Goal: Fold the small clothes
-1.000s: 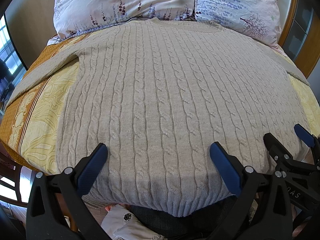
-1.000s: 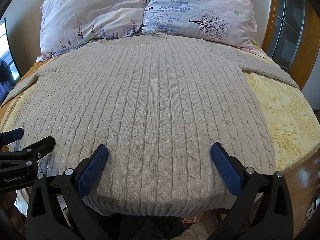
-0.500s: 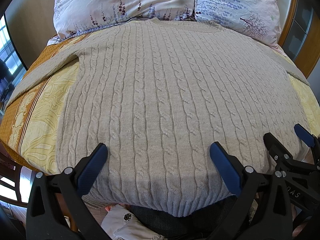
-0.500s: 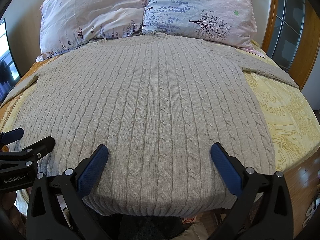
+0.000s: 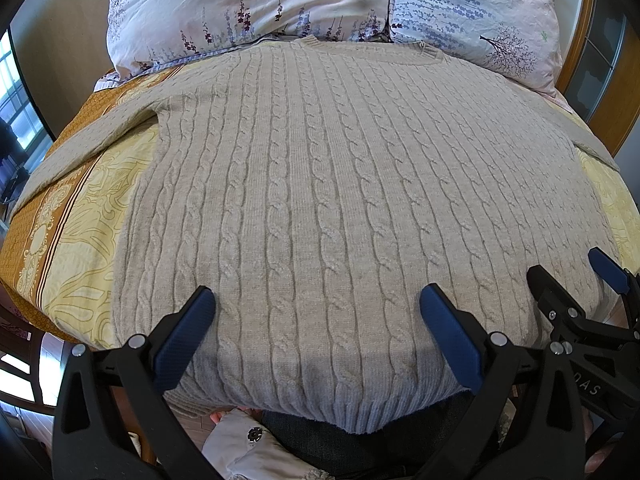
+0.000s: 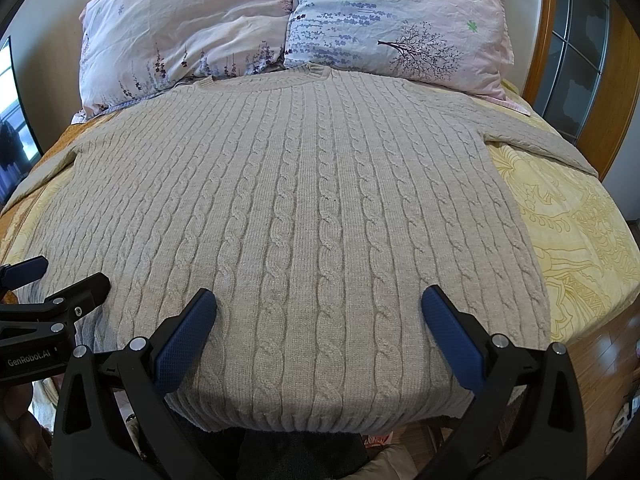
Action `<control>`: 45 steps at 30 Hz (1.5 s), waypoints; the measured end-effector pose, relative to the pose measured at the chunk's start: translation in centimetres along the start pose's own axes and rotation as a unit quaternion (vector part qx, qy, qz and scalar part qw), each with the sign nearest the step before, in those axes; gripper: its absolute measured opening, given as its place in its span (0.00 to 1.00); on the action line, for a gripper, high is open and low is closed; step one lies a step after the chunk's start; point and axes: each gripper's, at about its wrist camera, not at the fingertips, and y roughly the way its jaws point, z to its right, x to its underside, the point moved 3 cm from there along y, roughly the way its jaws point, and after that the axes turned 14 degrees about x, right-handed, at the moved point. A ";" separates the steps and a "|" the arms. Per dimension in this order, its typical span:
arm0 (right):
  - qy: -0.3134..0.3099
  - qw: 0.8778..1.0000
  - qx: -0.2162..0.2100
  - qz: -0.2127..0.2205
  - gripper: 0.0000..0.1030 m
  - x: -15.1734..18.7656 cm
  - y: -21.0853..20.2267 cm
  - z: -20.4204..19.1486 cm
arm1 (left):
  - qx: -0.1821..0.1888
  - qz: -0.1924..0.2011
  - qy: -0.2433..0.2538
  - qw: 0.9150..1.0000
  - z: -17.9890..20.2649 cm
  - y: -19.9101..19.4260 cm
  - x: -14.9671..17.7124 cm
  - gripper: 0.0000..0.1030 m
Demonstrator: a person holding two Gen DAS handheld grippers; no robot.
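A beige cable-knit sweater lies flat and face up on the bed, collar toward the pillows, both sleeves spread out to the sides, hem hanging at the near edge. My left gripper hovers open over the hem's left half with nothing between its blue pads. Over the hem's right half, my right gripper is also open and holds nothing. Each gripper shows at the edge of the other's view: the right gripper in the left wrist view, the left gripper in the right wrist view.
Two floral pillows lean at the head of the bed. A yellow and orange patterned bedspread covers the bed. A wooden headboard frame stands at the right; wooden floor lies beside the bed.
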 end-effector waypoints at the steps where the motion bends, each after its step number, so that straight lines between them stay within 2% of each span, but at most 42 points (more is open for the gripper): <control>1: 0.000 1.000 0.000 0.000 0.99 0.0 0.0 0.0 | 0.000 0.000 0.000 1.000 0.0 0.0 0.0 0.98; 29: -0.004 1.000 -0.002 0.002 0.99 -0.1 0.0 0.0 | 0.000 -0.002 0.001 1.000 0.0 0.0 0.0 0.98; 33: -0.019 1.000 -0.018 0.007 0.99 -0.2 0.4 0.0 | 0.004 -0.007 0.010 1.000 0.1 0.1 -0.2 0.98; 37: -0.037 0.997 -0.054 0.042 0.99 -0.4 0.8 0.6 | 0.009 -0.005 0.013 1.000 0.2 0.3 -0.7 0.98; 41: -0.050 0.995 -0.070 0.042 0.99 -1.2 1.0 0.4 | 0.012 0.002 0.019 1.000 -0.2 0.5 -1.2 0.98; 45: 0.019 0.996 -0.064 0.051 0.99 -4.4 2.0 4.0 | 0.018 0.009 0.029 0.999 -0.6 1.1 -2.7 0.98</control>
